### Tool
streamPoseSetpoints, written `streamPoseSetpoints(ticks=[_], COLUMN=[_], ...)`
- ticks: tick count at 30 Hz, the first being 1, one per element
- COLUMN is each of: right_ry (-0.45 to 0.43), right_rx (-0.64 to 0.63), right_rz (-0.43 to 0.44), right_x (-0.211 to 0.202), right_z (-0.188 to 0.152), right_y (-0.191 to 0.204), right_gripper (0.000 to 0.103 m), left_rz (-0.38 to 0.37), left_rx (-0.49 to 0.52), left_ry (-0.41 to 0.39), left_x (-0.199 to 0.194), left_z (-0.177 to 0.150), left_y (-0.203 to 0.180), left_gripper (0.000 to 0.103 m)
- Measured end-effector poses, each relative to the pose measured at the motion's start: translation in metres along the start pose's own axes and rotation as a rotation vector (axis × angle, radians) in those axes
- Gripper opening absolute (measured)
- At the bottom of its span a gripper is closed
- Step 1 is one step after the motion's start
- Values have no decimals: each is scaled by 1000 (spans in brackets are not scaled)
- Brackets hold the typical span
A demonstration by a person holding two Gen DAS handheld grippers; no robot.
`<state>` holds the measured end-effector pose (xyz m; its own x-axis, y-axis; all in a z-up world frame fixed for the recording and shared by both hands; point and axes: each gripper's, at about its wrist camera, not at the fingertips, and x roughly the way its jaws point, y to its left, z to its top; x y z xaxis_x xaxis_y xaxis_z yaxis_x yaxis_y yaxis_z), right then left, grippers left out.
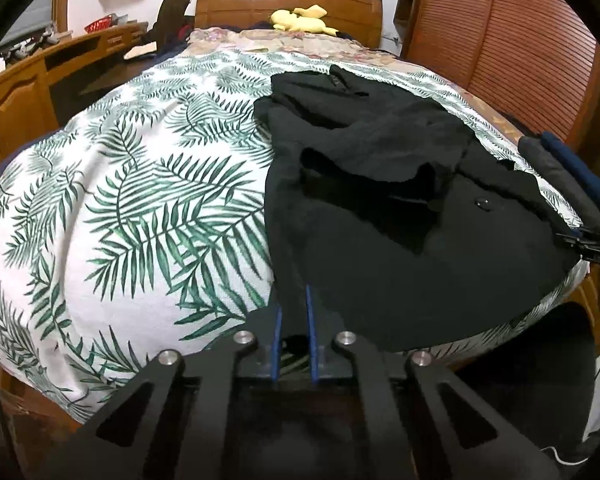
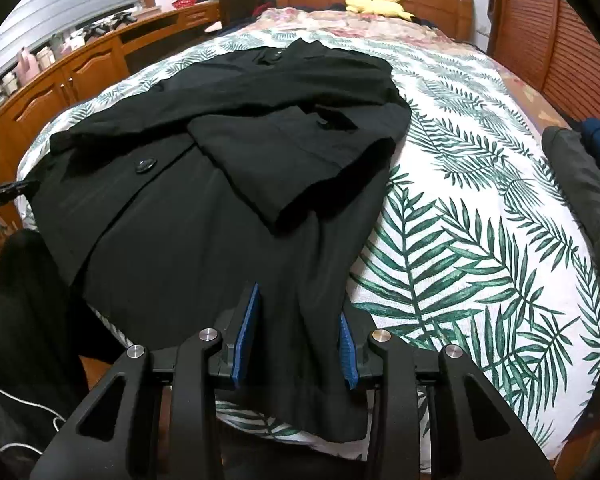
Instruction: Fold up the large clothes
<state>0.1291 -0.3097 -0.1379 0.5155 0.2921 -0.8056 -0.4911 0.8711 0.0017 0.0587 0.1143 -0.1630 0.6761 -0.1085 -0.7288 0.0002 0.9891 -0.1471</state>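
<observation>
A large black coat (image 1: 400, 200) with buttons lies on the palm-leaf bedspread (image 1: 140, 184), partly folded, a sleeve laid across its body. It also shows in the right wrist view (image 2: 204, 208). My left gripper (image 1: 294, 300) is at the coat's near left hem, its blue pads a narrow gap apart with black cloth between them. My right gripper (image 2: 300, 312) is open, its blue pads either side of the coat's near hem, which lies between them.
A yellow plush toy (image 1: 300, 20) lies by the wooden headboard (image 1: 288, 0). A wooden cabinet (image 2: 60, 84) runs along the left. Slatted wardrobe doors (image 1: 500, 40) stand at the right. Dark folded clothes (image 2: 580, 184) sit at the bed's right edge.
</observation>
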Motion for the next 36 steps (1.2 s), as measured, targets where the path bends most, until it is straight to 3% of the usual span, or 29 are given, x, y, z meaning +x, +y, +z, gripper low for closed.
streamPoseSetpoints(ticks=[4,6,8,14,17,20,24,28,36], right_ry=[-17,-35,-58,-184,-200,-165,-65,-28,29], right_rx=[7,-13,-5,53,77,99,83,114,165], right_rz=[19,35,53,153,183,204,159,127,11], right_x=[2,1,-2,-30,-37,-34,-16,-9,-7], right_z=[0,0,3,17,23,25,24,26,35], right_y=[-1,-1,-4,-21,-26,-32,-30,-30,-16], right_gripper=[35,11,5,3,3,3,3,3,4], left_rz=[19,23,31,71,68,62,44,14,-112], left_rx=[5,-25,-37,-22,-28,-27,-21,5,34], left_ry=[-49,-86,-111,-146,-165,-158,-145,-106,-84], left_x=[-14,-26,-35,-56,-60,-57,-49,-36,-21], left_z=[6,10,15,35,45,53,58,58,68], left_y=[-9,-9,-10,-26,-30,-29,-22,-12,12], left_gripper=[1,0,0,0,0,0,1,1,1])
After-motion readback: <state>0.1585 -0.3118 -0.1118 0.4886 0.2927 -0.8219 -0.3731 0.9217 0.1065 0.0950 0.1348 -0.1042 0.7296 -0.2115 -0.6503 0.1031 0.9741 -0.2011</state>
